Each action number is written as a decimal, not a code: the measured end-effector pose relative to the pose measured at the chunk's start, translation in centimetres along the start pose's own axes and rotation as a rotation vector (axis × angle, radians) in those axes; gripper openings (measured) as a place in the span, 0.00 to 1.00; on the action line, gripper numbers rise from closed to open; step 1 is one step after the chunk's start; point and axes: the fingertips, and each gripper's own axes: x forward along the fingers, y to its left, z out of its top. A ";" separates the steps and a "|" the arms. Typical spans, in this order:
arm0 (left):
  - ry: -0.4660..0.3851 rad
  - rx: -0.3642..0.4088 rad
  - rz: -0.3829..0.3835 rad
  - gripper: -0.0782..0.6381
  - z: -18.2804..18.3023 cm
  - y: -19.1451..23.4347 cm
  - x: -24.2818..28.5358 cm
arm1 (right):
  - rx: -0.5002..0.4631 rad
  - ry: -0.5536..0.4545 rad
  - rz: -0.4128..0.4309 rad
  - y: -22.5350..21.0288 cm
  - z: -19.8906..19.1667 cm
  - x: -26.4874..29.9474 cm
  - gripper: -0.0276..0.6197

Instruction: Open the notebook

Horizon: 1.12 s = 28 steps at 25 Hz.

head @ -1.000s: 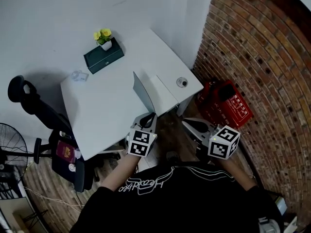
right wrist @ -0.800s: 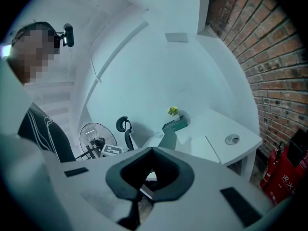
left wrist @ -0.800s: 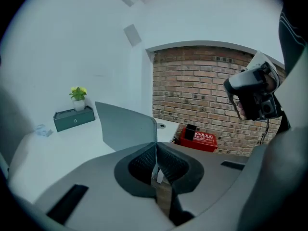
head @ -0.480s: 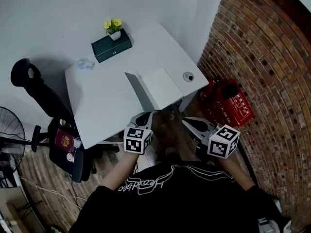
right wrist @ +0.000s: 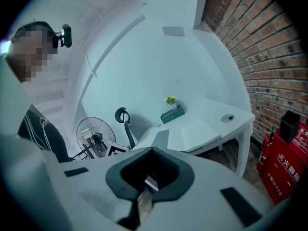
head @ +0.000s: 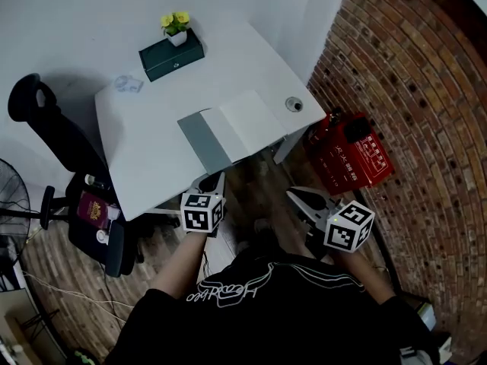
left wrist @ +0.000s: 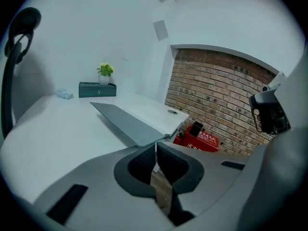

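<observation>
The notebook (head: 228, 131) lies open and flat on the white table (head: 152, 166), grey cover (head: 199, 141) to the left and white page (head: 251, 120) to the right. It also shows ahead in the left gripper view as the notebook (left wrist: 139, 119) and farther off as the notebook (right wrist: 187, 134). My left gripper (head: 212, 181) hangs off the table's near edge, short of the notebook, shut with nothing in it; its pads (left wrist: 144, 162) meet. My right gripper (head: 298, 196) is over the floor to the right, apart from the table, shut and empty too.
At the table's back stand a dark green box (head: 171, 55) with a small yellow-flowered plant (head: 176, 23) and a crumpled clear wrapper (head: 128, 84). A round grommet (head: 294, 105) sits near the right edge. A black chair (head: 46, 135), red case (head: 354, 158) and brick wall (head: 426, 90) surround it.
The grey cover stood upright, then tilted, and now lies flat to the left. Both grippers have drawn back from the table, the left one sliding left and lower.
</observation>
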 end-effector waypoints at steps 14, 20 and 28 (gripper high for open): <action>-0.026 -0.104 0.082 0.41 0.1 0.0 -6.9 | -0.144 -0.010 0.212 5.4 1.3 0.4 0.05; -0.109 -0.069 0.030 0.42 3.5 -6.3 -10.7 | -0.182 -0.010 0.297 6.0 1.7 -2.5 0.05; -0.157 0.061 -0.115 0.42 5.8 -16.1 -15.2 | -0.208 -0.043 0.344 7.4 1.8 -6.1 0.05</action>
